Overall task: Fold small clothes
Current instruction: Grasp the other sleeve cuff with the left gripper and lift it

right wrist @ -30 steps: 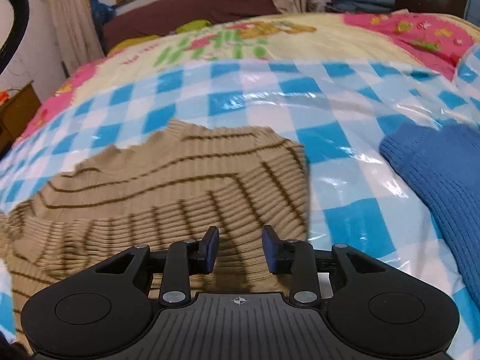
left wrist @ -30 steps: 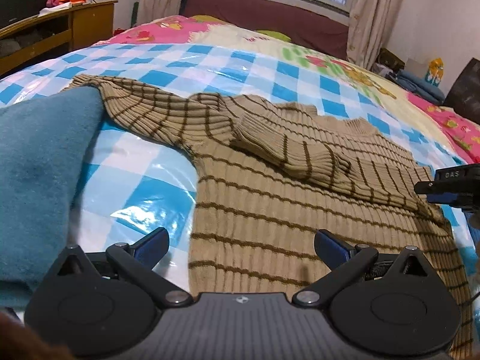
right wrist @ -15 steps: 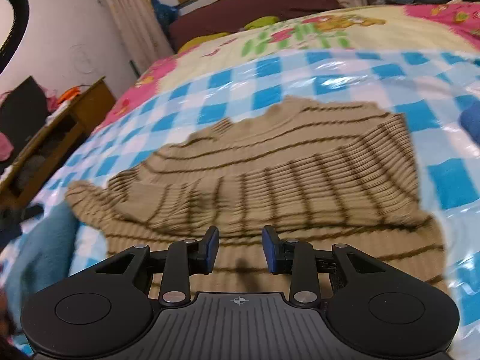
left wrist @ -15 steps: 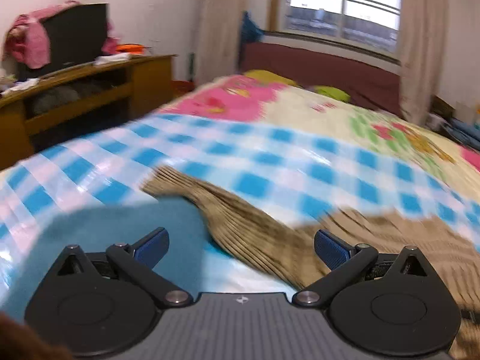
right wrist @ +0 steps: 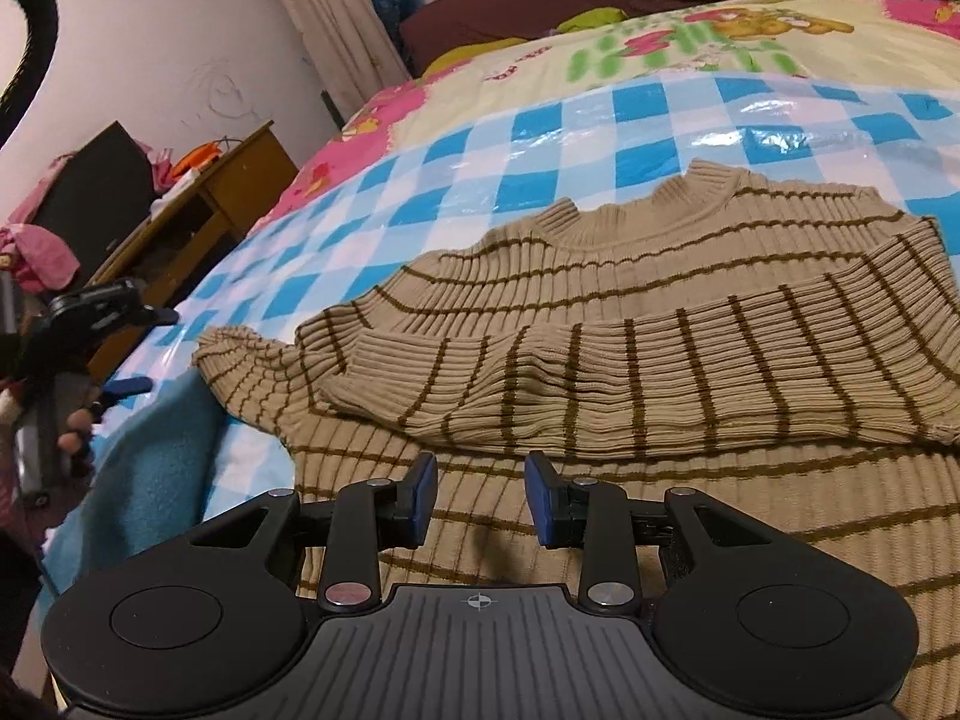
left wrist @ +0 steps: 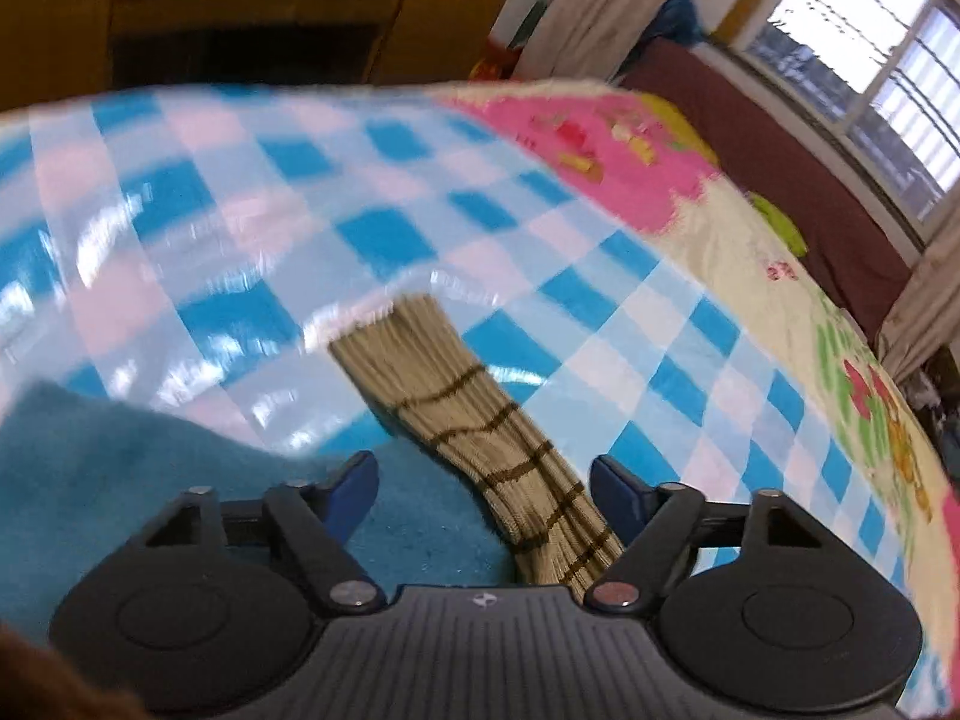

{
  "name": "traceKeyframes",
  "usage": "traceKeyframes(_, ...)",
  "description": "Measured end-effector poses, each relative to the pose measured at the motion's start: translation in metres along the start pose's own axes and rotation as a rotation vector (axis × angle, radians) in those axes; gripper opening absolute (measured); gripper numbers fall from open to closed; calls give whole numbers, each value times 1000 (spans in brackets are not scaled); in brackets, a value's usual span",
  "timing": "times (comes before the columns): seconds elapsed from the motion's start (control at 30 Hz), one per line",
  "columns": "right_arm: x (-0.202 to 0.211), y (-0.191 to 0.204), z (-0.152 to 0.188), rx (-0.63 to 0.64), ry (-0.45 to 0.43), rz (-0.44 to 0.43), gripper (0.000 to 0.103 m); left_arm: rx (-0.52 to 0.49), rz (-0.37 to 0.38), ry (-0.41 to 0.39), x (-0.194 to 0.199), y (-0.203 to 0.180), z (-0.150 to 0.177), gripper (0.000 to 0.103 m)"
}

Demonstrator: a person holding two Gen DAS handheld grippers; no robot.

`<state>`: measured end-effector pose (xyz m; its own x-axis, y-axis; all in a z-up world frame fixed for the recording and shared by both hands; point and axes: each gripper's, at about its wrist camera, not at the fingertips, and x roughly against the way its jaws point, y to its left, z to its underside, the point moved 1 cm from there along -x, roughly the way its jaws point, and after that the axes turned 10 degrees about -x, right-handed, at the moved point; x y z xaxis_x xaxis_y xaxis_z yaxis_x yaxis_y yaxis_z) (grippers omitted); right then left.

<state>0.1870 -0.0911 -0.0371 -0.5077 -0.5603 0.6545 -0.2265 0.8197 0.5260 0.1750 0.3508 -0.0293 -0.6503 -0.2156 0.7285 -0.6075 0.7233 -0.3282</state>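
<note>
Sweater: tan ribbed knit sweater with thin brown stripes point(right wrist: 690, 312), lying flat on the blue-and-white checked glossy plastic sheet point(right wrist: 540, 138) spread over the bed; collar points toward the far side of the bed.
Right sleeve: already folded across the chest, cuff near the middle.
Left sleeve point(left wrist: 474, 414): stretched out sideways over the checked sheet, its near part passing over the edge of a teal fleece cloth point(left wrist: 150, 480).
Left gripper point(left wrist: 486, 480): jaws have just been closing but stand wide apart; the sleeve runs between the blue pads, neither pad pressing it (view blurred, contact hard to judge).
Right gripper point(right wrist: 480, 498): jaws partly open, a narrow gap, nothing between them; it hovers over the sweater's lower body.
Background: wooden cabinet point(right wrist: 228, 198) beside the bed, cartoon-print pink and cream bedspread point(right wrist: 660, 54) beyond the sheet.
</note>
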Motion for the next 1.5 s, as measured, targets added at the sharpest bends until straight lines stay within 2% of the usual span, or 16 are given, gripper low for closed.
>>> traceKeyframes(0.07, -2, -1, -1, -10, 5, -7, 33, 34, 6, 24, -11, 1, 0, 71)
traceKeyframes(0.23, -3, 0, 0, -11, 11, -19, 33, 51, 13, 24, -30, -3, -2, 63)
traceKeyframes(0.4, 0, 0, -1, -20, 7, -25, 33, 120, -30, 19, -38, 2, -2, 37)
traceKeyframes(0.47, 3, 0, -1, -24, 4, -28, 33, 164, -16, 3, -35, 9, 0, 23)
traceKeyframes(0.57, 7, 1, -2, -24, -3, -35, 33, 176, 14, -17, -27, 10, 1, 14)
traceKeyframes(0.63, 9, 0, -2, -28, -5, -37, 33, 157, 40, -25, -21, 4, -1, 12)
traceKeyframes(0.77, 15, -3, -2, -56, -11, -46, 33, 107, 150, -48, -1, -21, -3, 12)
traceKeyframes(0.93, 30, -8, -4, -68, -46, -51, 33, -55, 355, -32, 35, -85, 10, 12)
traceKeyframes(1.0, 36, -11, -5, -78, -62, -48, 33, -130, 445, 2, 48, -115, 25, 11)
traceKeyframes(1.1, 46, -21, -5, -102, -84, -37, 33, -292, 586, 75, 65, -164, 66, 12)
traceKeyframes(1.17, 54, -29, -5, -113, -97, -18, 33, -403, 641, 116, 73, -188, 97, 12)
traceKeyframes(1.27, 67, -46, -2, -140, -110, 12, 33, -558, 632, 152, 80, -206, 136, 14)
traceKeyframes(1.33, 75, -57, -1, -161, -115, 29, 33, -604, 591, 184, 78, -205, 155, 14)
traceKeyframes(1.5, 83, -74, -7, -207, -137, 44, 34, -519, 533, 203, 81, -172, 171, 18)
